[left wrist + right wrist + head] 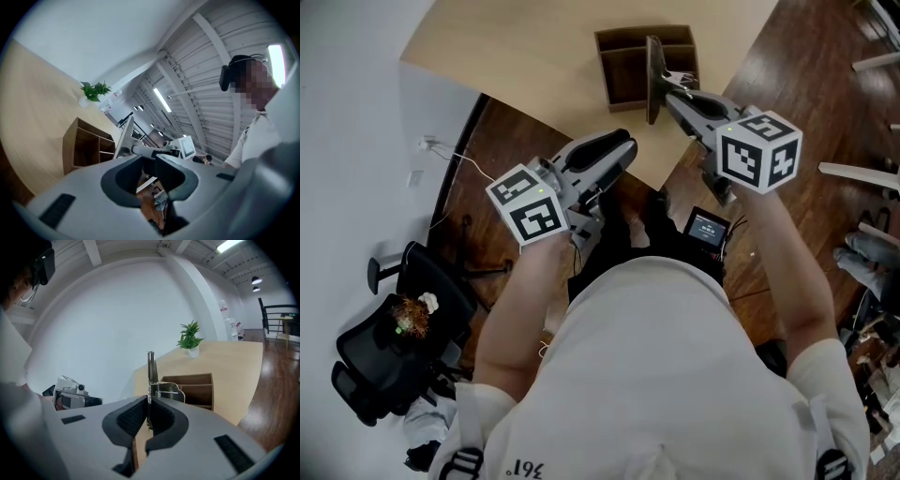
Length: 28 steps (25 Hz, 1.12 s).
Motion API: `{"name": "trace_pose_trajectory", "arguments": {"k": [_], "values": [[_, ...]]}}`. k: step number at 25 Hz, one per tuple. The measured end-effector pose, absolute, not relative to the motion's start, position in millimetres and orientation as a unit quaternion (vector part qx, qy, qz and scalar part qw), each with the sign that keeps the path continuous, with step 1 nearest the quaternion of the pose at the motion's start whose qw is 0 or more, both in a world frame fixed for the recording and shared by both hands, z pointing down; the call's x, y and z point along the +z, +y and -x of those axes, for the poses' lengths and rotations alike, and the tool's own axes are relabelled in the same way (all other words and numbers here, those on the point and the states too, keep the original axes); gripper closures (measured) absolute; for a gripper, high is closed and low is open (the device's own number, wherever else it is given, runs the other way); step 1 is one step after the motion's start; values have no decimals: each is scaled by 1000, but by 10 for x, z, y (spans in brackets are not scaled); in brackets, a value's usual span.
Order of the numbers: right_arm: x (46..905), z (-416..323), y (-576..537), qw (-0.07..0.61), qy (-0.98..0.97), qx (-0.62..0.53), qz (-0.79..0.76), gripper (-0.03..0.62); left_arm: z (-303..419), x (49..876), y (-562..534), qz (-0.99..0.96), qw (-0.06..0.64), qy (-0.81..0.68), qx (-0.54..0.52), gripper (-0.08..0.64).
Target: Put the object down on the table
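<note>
A thin dark clipboard [652, 66] with a metal clip stands on edge in my right gripper [667, 96], above the near edge of the light wooden table [516, 47]. In the right gripper view the board [151, 366] rises straight up from between the jaws of the right gripper [149, 401], which are shut on its lower end. My left gripper [622, 150] hangs lower and to the left, over the dark floor in front of the table. Its jaws [149, 158] stand slightly apart with nothing between them. It looks toward the clipboard [124, 136].
A brown wooden compartment box [628, 56] sits on the table right behind the clipboard. A small potted plant [190, 338] stands farther back on the table. A black office chair [394, 337] is at the lower left, and a small screen [708, 228] hangs at the person's waist.
</note>
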State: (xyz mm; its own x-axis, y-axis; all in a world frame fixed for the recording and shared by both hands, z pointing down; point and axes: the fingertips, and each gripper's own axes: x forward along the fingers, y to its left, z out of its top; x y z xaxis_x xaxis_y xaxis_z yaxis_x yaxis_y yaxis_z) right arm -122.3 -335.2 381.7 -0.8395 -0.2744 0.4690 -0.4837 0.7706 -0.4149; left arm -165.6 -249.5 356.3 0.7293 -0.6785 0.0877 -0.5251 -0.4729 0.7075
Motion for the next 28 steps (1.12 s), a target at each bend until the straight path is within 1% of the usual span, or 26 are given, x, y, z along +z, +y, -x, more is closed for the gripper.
{"name": "trace_pose_trajectory", "arguments": {"k": [12, 17, 28], "values": [[4043, 1572, -3719, 224, -920, 249, -203, 588, 1734, 3689, -2795, -852, 364, -363, -99, 476], [4203, 1687, -3823, 251, -920, 229, -194, 588, 1767, 3762, -2793, -847, 368, -371, -95, 476], [4684, 1845, -3835, 314, -902, 235, -178, 588, 1825, 3795, -2813, -842, 365, -384, -101, 476]]}}
